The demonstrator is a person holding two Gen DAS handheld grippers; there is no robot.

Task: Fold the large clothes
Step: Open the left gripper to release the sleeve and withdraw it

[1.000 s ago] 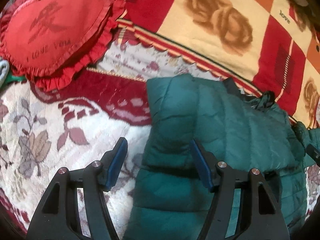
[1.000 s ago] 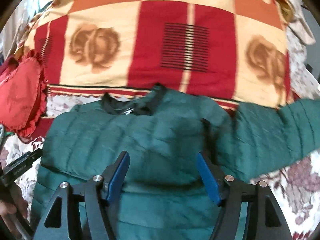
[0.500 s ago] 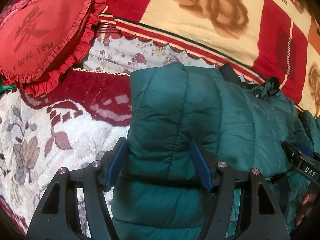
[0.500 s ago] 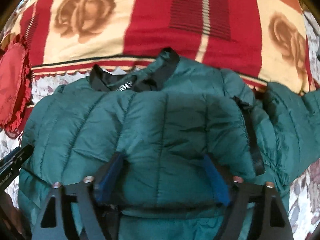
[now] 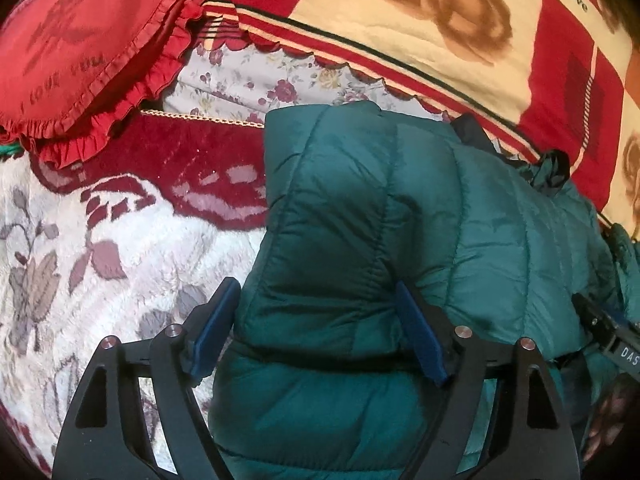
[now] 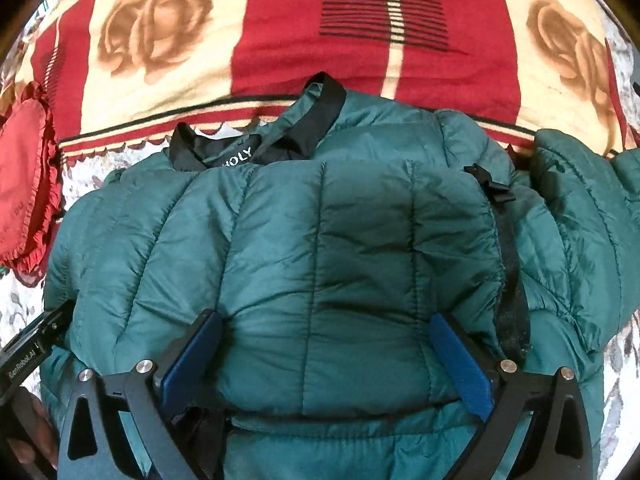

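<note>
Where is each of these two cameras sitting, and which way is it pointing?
Left wrist view: on the left gripper, looking down along its blue fingers at the folded edge of the green puffer jacket, with a red heart cushion beyond; its jaws are opening around the fold.
Right wrist view: on the right gripper, facing the jacket's middle and black collar; jaws opening; a bit of hand shows lower left.
Both views share the jacket, the cushion and the rose-patterned blanket.

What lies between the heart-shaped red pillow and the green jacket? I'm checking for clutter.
Only bare floral bedspread separates the pillow from the jacket, in the left wrist view.
</note>
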